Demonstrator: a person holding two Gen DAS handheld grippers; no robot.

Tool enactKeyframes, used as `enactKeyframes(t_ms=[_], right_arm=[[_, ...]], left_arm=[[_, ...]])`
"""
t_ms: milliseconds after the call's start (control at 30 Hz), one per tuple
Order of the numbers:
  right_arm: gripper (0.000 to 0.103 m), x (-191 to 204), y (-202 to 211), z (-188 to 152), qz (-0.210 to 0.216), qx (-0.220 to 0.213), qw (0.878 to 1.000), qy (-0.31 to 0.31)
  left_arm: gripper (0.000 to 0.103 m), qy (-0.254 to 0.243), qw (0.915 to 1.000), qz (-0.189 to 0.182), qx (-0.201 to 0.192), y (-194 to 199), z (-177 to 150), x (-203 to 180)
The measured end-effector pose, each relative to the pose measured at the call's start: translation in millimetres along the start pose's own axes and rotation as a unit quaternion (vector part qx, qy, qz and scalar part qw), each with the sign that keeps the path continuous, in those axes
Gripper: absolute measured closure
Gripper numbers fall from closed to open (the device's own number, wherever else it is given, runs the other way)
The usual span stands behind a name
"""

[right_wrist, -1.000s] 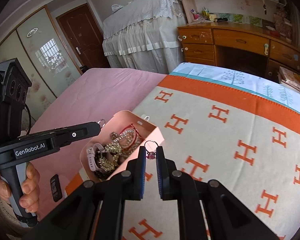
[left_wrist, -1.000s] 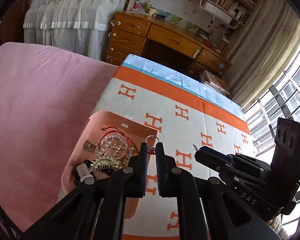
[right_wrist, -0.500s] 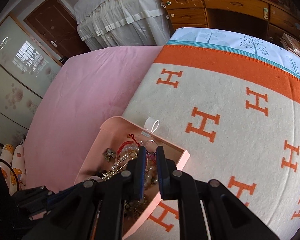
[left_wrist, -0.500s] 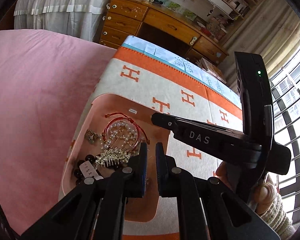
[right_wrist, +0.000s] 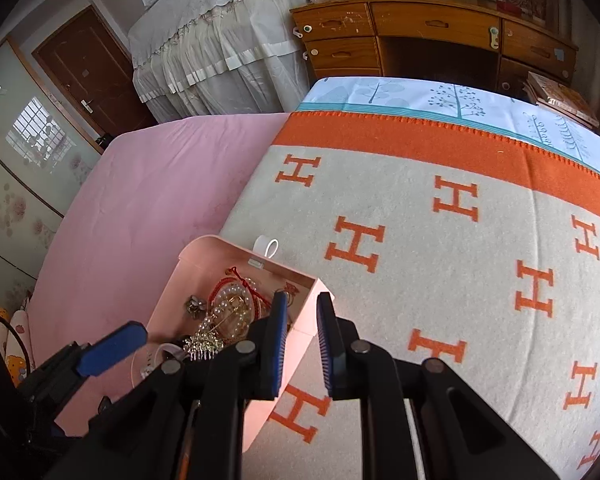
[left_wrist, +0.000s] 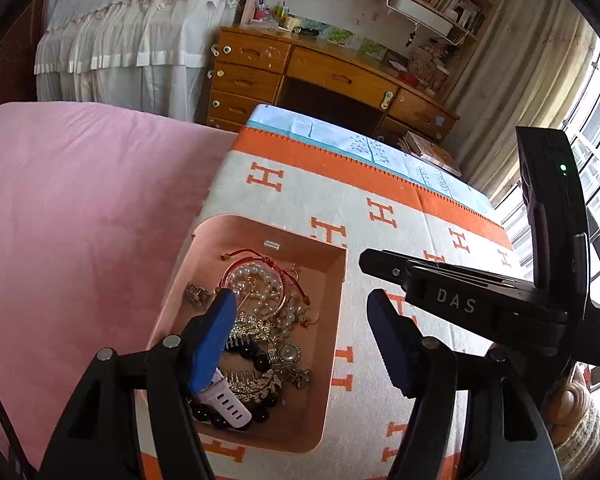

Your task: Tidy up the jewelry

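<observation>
Bed: a pink sheet (left_wrist: 80,200) covers its left part; a cream blanket with orange H marks (right_wrist: 440,240) lies over the right part, its orange border toward the far end.
Desk: a wooden desk with drawers (left_wrist: 324,76) stands beyond the far end of the bed, a white frilled cover (left_wrist: 132,32) to its left.
Pink tray: the open pink tray (left_wrist: 336,320) sits on the blanket at its left edge, next to the pink sheet.
Left gripper: the left gripper (left_wrist: 300,320) hangs over the tray; its jaws have just been opening and stand wide apart with nothing gripped. Its left blue pad is above the jewelry, its right one above the blanket just past the tray's right wall.
Right gripper: the right gripper (right_wrist: 302,332) is above the tray's right wall; its jaws have just been opening, a narrow gap shows between the pads, and nothing is held.
Jewelry: a heap inside the tray, with a pearl strand (left_wrist: 260,280) and red cord bracelet (left_wrist: 256,258) at the far end, a gold comb (left_wrist: 252,328) in the middle, dark beads (left_wrist: 260,414) and a white watch strap (left_wrist: 228,404) at the near end.
</observation>
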State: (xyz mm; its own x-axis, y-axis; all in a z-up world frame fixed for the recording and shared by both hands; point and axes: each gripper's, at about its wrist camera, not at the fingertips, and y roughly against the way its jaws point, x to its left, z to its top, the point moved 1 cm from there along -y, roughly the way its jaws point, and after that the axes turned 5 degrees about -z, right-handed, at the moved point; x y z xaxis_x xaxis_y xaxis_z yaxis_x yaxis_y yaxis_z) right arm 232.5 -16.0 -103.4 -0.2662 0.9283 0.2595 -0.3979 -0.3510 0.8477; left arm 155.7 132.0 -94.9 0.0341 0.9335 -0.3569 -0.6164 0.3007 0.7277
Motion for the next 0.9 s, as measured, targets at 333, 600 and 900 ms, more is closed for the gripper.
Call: enactKeyframes(t_ms=[333, 600, 900], right_arm=[[0.088, -12.8, 48.4, -38.3, -0.037, -0.041, 0.998, 0.012], [0.066, -27.9, 98.1, -87.5, -0.068, -0.067, 0.995, 0.013], [0.047, -45.8, 160.8, -128.9, -0.086, -0.120, 0.989, -0.024]], left_arm=[[0.012, -0.023, 0.9996, 0.004, -0.015, 33.2, -18.8, -22.4], [0.001, -0.060, 0.9977, 0.030, -0.011, 51.1, -40.4, -57.2], [0.001, -0.063, 0.9973, 0.030, -0.020, 70.1, -53.8, -90.1]])
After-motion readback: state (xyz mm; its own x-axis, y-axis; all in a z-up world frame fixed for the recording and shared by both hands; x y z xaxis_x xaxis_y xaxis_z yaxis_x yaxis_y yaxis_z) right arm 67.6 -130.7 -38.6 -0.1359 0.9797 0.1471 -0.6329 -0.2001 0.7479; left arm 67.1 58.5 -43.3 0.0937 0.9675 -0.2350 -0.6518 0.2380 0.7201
